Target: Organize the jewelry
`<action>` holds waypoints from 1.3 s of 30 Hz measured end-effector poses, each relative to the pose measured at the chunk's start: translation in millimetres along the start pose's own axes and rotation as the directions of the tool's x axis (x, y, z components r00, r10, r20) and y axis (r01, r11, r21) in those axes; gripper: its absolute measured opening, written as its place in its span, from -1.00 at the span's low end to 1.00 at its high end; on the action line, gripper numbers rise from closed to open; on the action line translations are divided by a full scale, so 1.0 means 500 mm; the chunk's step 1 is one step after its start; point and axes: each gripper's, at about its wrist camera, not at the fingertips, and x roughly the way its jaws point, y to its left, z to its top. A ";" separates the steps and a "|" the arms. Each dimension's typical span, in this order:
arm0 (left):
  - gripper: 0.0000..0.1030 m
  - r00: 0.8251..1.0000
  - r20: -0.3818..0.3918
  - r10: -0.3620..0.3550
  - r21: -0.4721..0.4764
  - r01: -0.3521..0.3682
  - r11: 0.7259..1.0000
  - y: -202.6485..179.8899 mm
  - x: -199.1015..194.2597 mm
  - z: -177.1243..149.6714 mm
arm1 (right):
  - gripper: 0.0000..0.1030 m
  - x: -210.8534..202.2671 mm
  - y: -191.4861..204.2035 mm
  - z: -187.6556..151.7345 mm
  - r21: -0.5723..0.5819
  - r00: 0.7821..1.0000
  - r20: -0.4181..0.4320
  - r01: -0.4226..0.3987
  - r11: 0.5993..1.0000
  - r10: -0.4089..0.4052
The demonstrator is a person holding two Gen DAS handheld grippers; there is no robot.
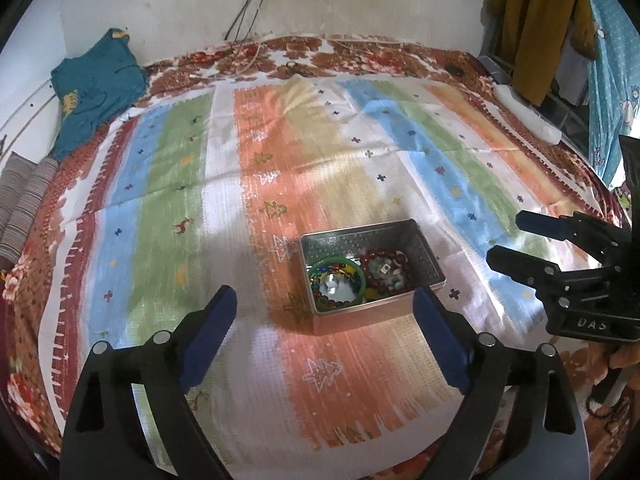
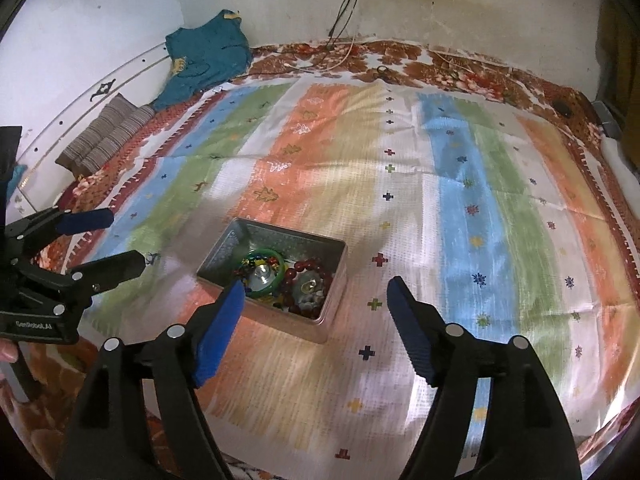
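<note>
An open metal tin (image 1: 360, 229) (image 2: 224, 246) stands on the striped cloth, a little right of centre in the left wrist view. Inside it lie a green bangle (image 1: 340, 258) (image 2: 281, 261) with coloured beads and a dark red bead bracelet (image 1: 367, 259) (image 2: 303, 266). My left gripper (image 1: 324, 295) (image 2: 124, 238) is open and empty, its blue pads wide apart just short of the tin's near side. My right gripper (image 2: 317, 284) (image 1: 506, 238) is also open and empty, to the right of the tin. Its left pad (image 2: 224, 320) overlaps the tin's near rim in the right wrist view.
The striped cloth (image 1: 280, 184) covers a bed with a floral sheet (image 1: 360, 52). A teal garment (image 1: 96, 84) and a striped pillow (image 2: 104, 136) lie at the back left. Cables (image 1: 248, 8) hang down the wall. A white power strip (image 1: 528, 112) lies at the right edge.
</note>
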 end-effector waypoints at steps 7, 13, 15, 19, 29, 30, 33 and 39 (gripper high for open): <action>0.89 0.999 0.043 0.015 -0.009 -0.015 1.000 -0.001 -0.023 -0.012 | 0.70 -0.029 0.004 -0.015 -0.011 0.998 0.047 0.037 0.999 -0.037; 0.89 0.998 0.065 0.006 -0.007 -0.006 1.000 -0.002 -0.035 -0.024 | 0.83 -0.049 0.014 -0.026 -0.034 0.996 0.084 0.045 0.998 -0.042; 0.89 0.997 0.073 0.010 -0.003 -0.010 1.000 -0.005 -0.038 -0.027 | 0.84 -0.055 0.014 -0.028 -0.033 0.995 0.095 0.045 0.998 -0.042; 0.89 0.997 0.074 0.018 -0.005 -0.018 1.000 -0.005 -0.039 -0.031 | 0.85 -0.058 0.015 -0.031 -0.036 0.994 0.101 0.040 0.999 -0.036; 0.89 0.994 0.105 0.039 0.001 -0.040 0.999 -0.009 -0.050 -0.036 | 0.85 -0.068 0.021 -0.040 -0.044 0.992 0.122 0.039 0.998 -0.033; 0.89 0.994 0.104 0.039 0.005 -0.039 0.999 -0.009 -0.050 -0.037 | 0.85 -0.069 0.022 -0.040 -0.045 0.992 0.124 0.039 0.998 -0.033; 0.89 0.994 0.106 0.037 0.013 -0.039 0.999 -0.011 -0.051 -0.037 | 0.85 -0.071 0.024 -0.040 -0.047 0.991 0.130 0.038 0.998 -0.032; 0.89 0.993 0.115 0.039 0.027 -0.042 0.999 -0.017 -0.055 -0.033 | 0.85 -0.071 0.023 -0.042 -0.046 0.991 0.128 0.036 0.998 -0.030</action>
